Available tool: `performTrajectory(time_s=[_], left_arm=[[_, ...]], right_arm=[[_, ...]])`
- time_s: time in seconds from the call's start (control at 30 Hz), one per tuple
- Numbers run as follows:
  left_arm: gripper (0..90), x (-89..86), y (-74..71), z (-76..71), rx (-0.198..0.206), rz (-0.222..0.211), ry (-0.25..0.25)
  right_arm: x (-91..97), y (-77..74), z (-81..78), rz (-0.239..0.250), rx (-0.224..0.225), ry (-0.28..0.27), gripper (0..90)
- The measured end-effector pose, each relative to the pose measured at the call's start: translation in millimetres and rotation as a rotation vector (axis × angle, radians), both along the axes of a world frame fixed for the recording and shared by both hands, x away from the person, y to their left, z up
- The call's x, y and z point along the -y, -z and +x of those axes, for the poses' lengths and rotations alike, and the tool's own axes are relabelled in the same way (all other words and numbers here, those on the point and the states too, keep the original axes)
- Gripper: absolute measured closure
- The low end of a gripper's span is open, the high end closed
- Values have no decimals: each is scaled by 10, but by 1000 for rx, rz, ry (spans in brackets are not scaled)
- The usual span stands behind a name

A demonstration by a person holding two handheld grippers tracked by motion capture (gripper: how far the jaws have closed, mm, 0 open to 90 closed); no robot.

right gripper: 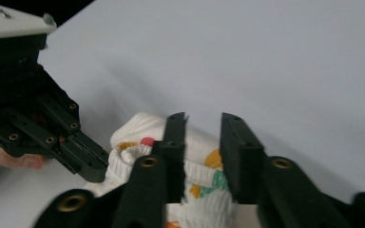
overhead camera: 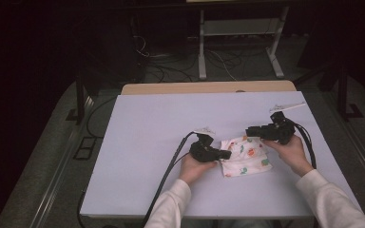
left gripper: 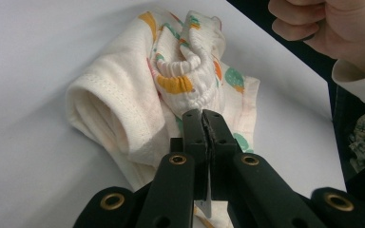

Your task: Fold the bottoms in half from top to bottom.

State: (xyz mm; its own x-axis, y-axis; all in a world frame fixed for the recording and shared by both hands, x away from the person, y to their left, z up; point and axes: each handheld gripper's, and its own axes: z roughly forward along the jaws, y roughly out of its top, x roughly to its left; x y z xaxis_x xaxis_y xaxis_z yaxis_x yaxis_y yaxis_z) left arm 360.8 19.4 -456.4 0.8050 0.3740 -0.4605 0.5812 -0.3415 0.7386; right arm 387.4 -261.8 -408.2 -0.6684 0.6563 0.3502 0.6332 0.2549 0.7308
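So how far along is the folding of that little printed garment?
Partly done: the printed garment already lies bunched in a compact fold on the table. The left claw is clamped on its elastic edge; the right claw is open above it. Flattening and finishing look left.

My work sits on a pale lilac table (overhead camera: 147,142), and a strip of light wood (overhead camera: 209,87) shows along its far edge. Beyond that the floor is dark, with a tangle of cables (overhead camera: 171,66) lying across it. The white legs of a stand (overhead camera: 202,47) rise from the floor there. A black frame leg (overhead camera: 80,102) stands off the table's far left corner.
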Motion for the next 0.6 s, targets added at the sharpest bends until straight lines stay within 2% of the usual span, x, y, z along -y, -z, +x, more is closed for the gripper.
performTrajectory(time_s=[0.03, 0.13, 0.3, 0.6], left_arm=[[888, 2, -1, -2, 3, 2, 1], [888, 5, -7, -11, 17, 11, 5], [888, 5, -10, -15, 26, 16, 12], [888, 24, 1, -26, 39, 24, 24]], right_arm=[[-44, 4, 13, -14, -13, -12, 817], [-137, 23, 53, -53, -44, -27, 881], [-300, 84, 143, -130, -113, -51, 883], [-475, 172, 304, -214, -204, -60, 883]])
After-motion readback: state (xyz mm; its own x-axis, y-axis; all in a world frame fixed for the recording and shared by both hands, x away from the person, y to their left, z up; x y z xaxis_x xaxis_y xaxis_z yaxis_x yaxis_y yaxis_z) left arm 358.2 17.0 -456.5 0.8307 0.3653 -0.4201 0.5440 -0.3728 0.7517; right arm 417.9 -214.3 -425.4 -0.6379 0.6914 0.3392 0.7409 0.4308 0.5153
